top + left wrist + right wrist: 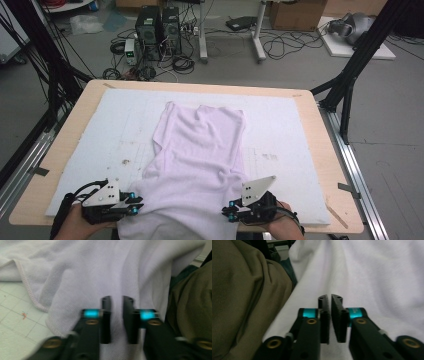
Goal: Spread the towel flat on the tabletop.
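Both grippers at the near hem of the towel [197, 160], one at each side.

Your left gripper [116, 300] has its jaws parted by a narrow gap, cloth lying between and under them; whether it is actually pinched, you cannot tell. Your right gripper [329, 298] has its jaws almost together over the cloth edge; grip likewise not certain. The towel is pale lilac terry with a stitched hem, spread ahead of both grippers on the white mat [290, 130], its near end drooping over the table edge between them. Judged light, limp and non-slippery: it will sag and fold. Take it at the hemmed corners, just inside the stitching.
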The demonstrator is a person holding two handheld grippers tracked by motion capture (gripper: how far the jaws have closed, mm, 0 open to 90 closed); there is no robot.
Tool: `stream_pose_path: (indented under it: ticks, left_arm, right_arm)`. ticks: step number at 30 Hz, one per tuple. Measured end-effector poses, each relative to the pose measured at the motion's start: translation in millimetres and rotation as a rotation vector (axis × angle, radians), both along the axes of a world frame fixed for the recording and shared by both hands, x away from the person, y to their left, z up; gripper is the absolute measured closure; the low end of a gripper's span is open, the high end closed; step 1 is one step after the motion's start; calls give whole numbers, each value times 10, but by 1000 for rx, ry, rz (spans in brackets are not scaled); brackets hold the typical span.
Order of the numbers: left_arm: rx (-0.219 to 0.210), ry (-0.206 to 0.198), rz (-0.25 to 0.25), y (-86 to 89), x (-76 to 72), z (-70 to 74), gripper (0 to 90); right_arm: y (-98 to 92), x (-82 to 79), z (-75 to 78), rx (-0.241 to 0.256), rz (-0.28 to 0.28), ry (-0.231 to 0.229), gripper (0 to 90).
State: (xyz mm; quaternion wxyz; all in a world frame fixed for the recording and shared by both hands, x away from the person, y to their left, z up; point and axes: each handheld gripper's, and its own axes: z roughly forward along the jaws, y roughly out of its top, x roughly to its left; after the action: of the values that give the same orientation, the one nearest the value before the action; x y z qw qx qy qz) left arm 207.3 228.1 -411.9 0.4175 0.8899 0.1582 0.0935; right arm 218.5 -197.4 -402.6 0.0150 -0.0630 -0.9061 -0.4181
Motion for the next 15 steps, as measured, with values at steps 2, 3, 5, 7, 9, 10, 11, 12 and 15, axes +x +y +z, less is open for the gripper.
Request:
stream_pose_path:
  ticks: [2, 3, 5, 7, 9, 10, 11, 12, 15]
  left_arm:
    - [1, -10, 20, -19, 69, 1, 660]
    - [8, -9, 35, -35, 124, -7, 625]
    - [7, -5, 56, -83, 250, -50, 597]
    - [34, 16, 71, -139, 388, -123, 566]
    - [64, 50, 75, -209, 485, -227, 581]
    - [91, 55, 60, -221, 506, -251, 642]
    - [63, 55, 54, -223, 503, -261, 685]
    - [70, 66, 45, -221, 503, -254, 804]
    - [90, 50, 41, -231, 428, -236, 873]
  right_arm:
    - [-38, 44, 19, -7, -48, -16, 716]
    - [-54, 97, -2, -9, -65, -10, 687]
    - [-70, 197, -70, -5, -114, 1, 648]
    - [-52, 287, -161, -12, -125, 20, 621]
    - [-3, 345, -257, -39, -130, 26, 620]
    - [32, 368, -313, -54, -131, 25, 631]
    - [53, 374, -344, -68, -130, 31, 657]
    - [76, 375, -377, -84, -130, 21, 698]
    - [54, 387, -371, -94, -127, 16, 832]
